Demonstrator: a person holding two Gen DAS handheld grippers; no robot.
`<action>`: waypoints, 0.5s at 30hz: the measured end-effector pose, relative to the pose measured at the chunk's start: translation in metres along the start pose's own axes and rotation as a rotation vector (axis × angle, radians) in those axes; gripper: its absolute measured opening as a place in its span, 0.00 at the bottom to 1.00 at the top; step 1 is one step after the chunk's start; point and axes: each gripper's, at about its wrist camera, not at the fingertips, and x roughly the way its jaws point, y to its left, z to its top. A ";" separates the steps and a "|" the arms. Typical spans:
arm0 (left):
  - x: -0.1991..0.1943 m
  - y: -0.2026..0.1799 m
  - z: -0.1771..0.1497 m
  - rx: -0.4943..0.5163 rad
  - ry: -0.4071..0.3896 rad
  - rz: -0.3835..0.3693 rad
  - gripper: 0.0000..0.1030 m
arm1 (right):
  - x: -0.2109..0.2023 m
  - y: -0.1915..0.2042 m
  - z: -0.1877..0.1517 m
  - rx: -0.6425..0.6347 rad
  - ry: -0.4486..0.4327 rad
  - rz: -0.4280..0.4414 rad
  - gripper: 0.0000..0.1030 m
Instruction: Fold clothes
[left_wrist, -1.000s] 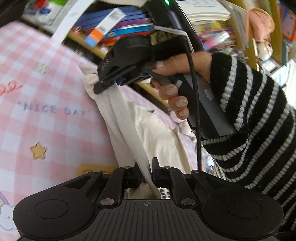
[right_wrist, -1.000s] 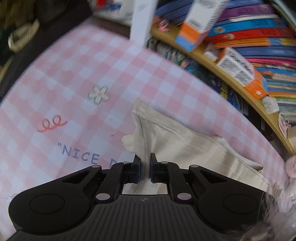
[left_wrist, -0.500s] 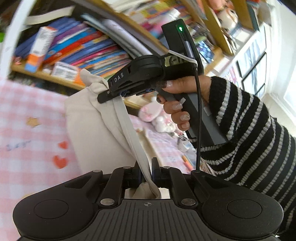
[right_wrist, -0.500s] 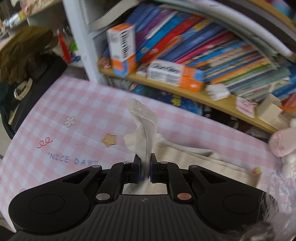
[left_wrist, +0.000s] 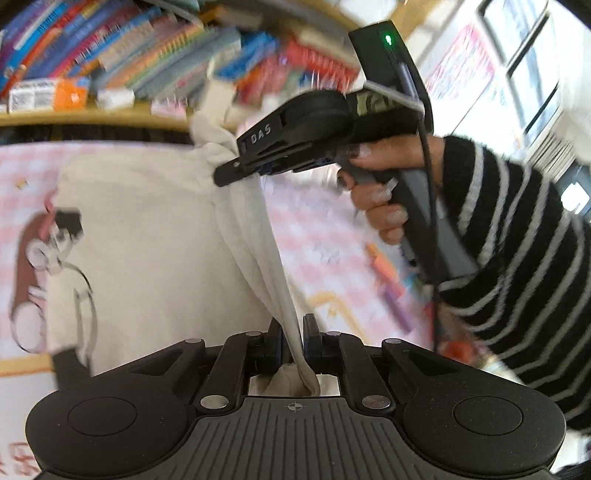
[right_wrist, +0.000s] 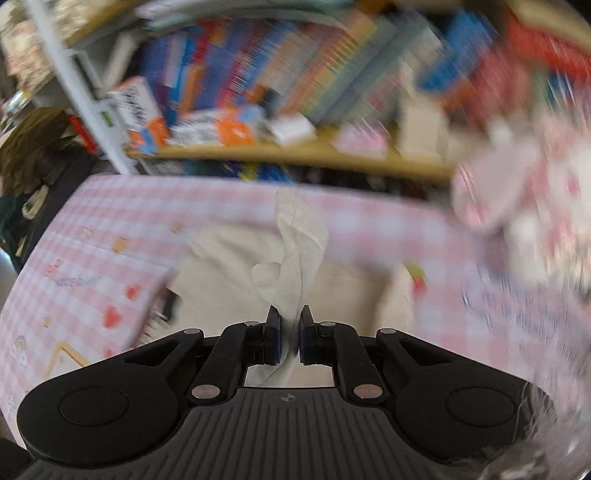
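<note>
- While both grippers stay clamped, the cream T-shirt (left_wrist: 155, 236) has gone from a low bunch on the cloth a second ago to a spread panel with its cartoon print (left_wrist: 48, 269) now facing the left wrist camera.
- Your left gripper (left_wrist: 292, 334) is pressed together on a twisted rope of the shirt's edge; fabric runs straight up from its jaws to the other tool.
- Your right gripper (right_wrist: 290, 328) is likewise pinching a crumpled wad of the same edge; in the left view its black beak (left_wrist: 236, 168) bites the bunched corner.
- Between the two pinch points the hem is taut; below it the body hangs and drapes over the pink gingham tablecloth (right_wrist: 110, 229), lower part apparently resting on it, blur hides exact contact.
- Views swung from tabletop to bookshelf (right_wrist: 288, 155) within the second, heavy blur now: you're mid-sweep, carrying the shirt sideways.
- My read: this is the lift-and-spread before a fold, no crease laid yet. Print side up means you likely still need a flip or a fold from behind.
- Material: soft, thin knit, cream, wrinkles hard at the pinches, will sag and slide; keep tension even or the edge ropes further.
- Surroundings: your right hand (left_wrist: 384, 206) in a black-and-white striped knit sleeve (left_wrist: 517, 240), pink plush toy (right_wrist: 509, 192) at the table's far right, blurred.
</note>
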 end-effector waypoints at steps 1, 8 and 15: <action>0.011 -0.005 -0.006 0.013 0.018 0.029 0.09 | 0.007 -0.016 -0.008 0.049 0.014 0.011 0.09; 0.032 -0.043 -0.033 0.212 0.025 0.252 0.32 | 0.022 -0.079 -0.043 0.341 0.004 0.124 0.18; 0.030 -0.068 -0.057 0.432 -0.002 0.404 0.48 | 0.017 -0.079 -0.040 0.332 -0.037 0.174 0.39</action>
